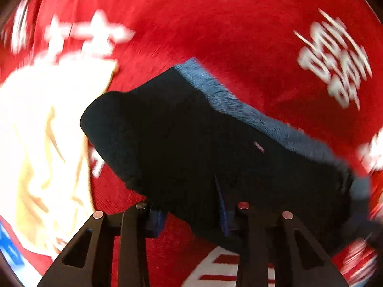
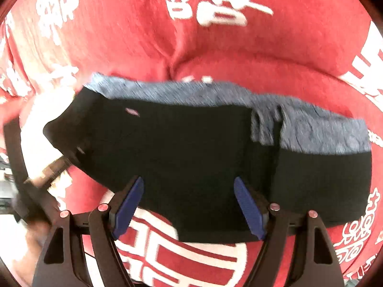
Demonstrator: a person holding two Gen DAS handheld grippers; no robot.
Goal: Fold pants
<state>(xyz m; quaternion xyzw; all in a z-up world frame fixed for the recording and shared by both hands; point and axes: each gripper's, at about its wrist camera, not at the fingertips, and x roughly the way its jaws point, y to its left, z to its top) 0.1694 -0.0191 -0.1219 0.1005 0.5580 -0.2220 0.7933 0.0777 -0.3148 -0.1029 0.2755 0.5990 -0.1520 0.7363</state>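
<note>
L wrist view: the pants (image 1: 191, 148), dark w/ a blue-grey waistband (image 1: 251, 114) along the far-right edge, are seen as a compact folded bundle on the red cloth (image 1: 203, 24). The long axis runs from far left to near right across the view. The left gripper (image 1: 191, 217) is pointed steeply down at the bundle's near edge. Its jaws are seen part-open, and dark fabric lies over and between the fingertips, esp. on the right one; whether the pads actually press on it can't be told, as the frame is motion-blurred. A pale garment (image 1: 43, 131) lies to the left, just beside the bundle.

R wrist view: the pants (image 2: 191, 155) are seen lying crosswise, long axis left-right, waistband (image 2: 311, 129) on the far side. The right gripper (image 2: 189, 205) is held above the near edge, jaws wide apart, nothing between the blue pads (image 2: 249, 205) but the fabric below; no grip is made. The near edge passes between the two fingers, approx. at mid-length of the bundle.

Judgement: the next move is thought to turn on that near edge. It lies straight ahead of both sets of jaws, square to the right one's opening. The left appears nearer to it.
</note>
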